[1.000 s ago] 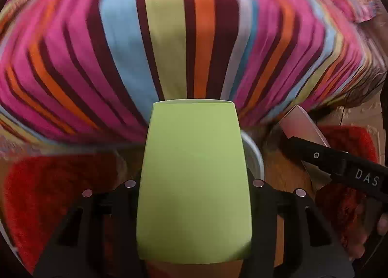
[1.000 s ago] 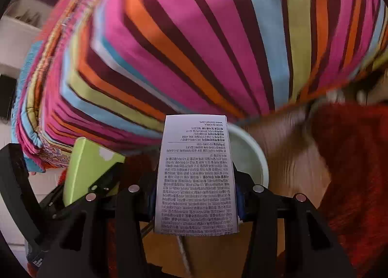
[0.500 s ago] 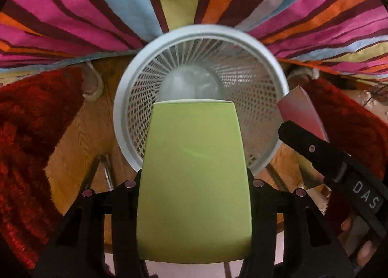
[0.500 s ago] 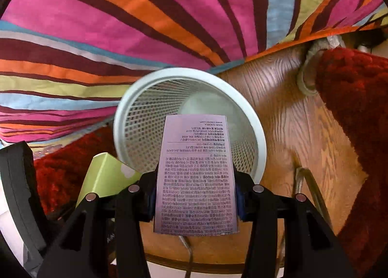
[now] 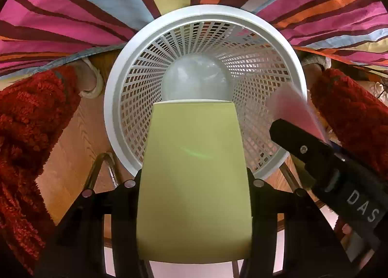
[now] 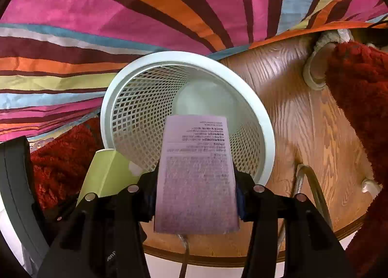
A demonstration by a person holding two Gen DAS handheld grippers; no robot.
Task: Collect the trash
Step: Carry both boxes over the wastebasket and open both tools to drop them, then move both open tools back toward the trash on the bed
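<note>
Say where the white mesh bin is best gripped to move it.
The bin is best taken by its thick rim, from above, one finger inside, one outside: it stands upright and open, and its round body looks too wide to span.

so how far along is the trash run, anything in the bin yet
Done: nothing visible; the white mesh bin looks empty. In hand: left gripper holds a green box; right gripper, jaws opening, has a printed pink box between them. Left: drop both in.
</note>
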